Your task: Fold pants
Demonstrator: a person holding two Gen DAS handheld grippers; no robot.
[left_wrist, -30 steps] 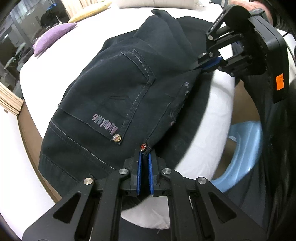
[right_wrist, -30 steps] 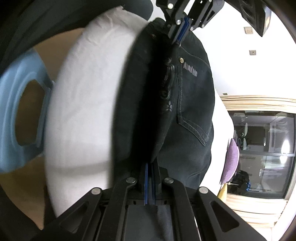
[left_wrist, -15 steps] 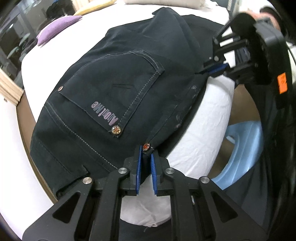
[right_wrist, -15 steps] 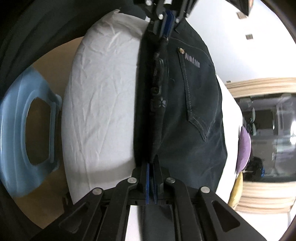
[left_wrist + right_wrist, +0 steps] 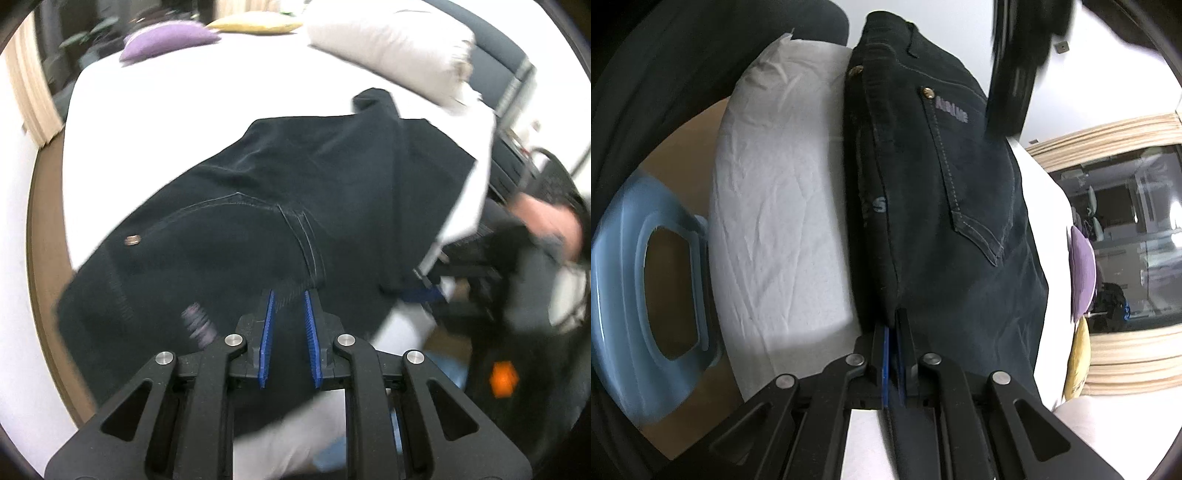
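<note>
Dark denim pants (image 5: pixel 295 206) lie folded lengthwise on the white bed (image 5: pixel 177 110), with the back pocket and purple logo up (image 5: pixel 951 110). My left gripper (image 5: pixel 289 295) hovers over the waist end. Its jaws are opening, and the blue pads (image 5: pixel 266 332) stand apart without pressing the fabric seen between them. My right gripper (image 5: pixel 893 325) is shut on the pants' folded edge near the bed's side (image 5: pixel 783 206). In the left wrist view the right gripper (image 5: pixel 424 293) appears blurred at the pants' right edge, held by a person's hand (image 5: pixel 550 221). The left gripper (image 5: pixel 1012 74) is a dark blur at the top of the right wrist view.
A large white pillow (image 5: pixel 388 48), a purple cushion (image 5: pixel 166 40) and a yellow cushion (image 5: pixel 255 26) lie at the far end of the bed. A light blue plastic stool (image 5: pixel 628 277) stands on the wooden floor beside the bed. A window (image 5: pixel 1126 240) is on the far side.
My left gripper has let go of the pants' edge, its pads have parted, and it has risen and rolled over the waist. The right gripper stays clamped on the fold.
</note>
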